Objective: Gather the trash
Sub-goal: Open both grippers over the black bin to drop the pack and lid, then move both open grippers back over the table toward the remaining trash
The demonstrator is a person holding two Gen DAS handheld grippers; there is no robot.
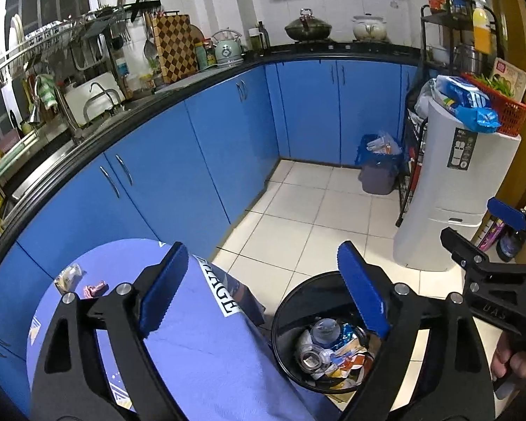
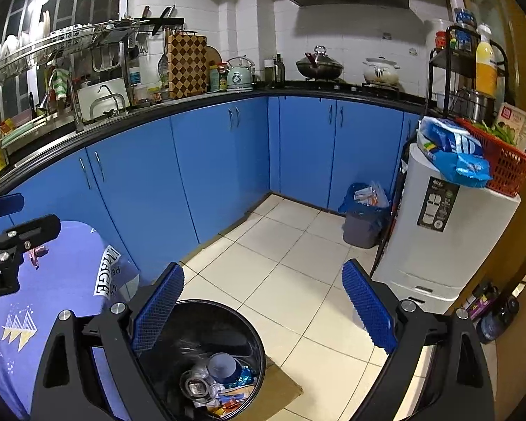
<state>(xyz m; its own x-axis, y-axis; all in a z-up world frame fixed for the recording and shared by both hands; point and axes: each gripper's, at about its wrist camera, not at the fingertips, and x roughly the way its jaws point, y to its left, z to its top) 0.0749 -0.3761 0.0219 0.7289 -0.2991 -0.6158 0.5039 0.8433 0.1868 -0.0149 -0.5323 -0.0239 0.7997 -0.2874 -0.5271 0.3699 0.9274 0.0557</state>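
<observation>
Left wrist view: I see black bin (image 1: pixel 328 333) part full, both grippers (image 1: pixel 263 301) (image 2: pixel 263 312) wide open and empty, two wrappers (image 1: pixel 82 282) left on table (image 1: pixel 200 343) lower left.

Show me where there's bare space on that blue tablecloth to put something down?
The tablecloth is bare between the two wrappers near its far edge and the black bin. The counter by the sink is crowded.

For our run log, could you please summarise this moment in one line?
left claw: open, empty | right claw: open, empty | round black trash bin: part-filled | crumpled wrappers: on purple tablecloth
</observation>
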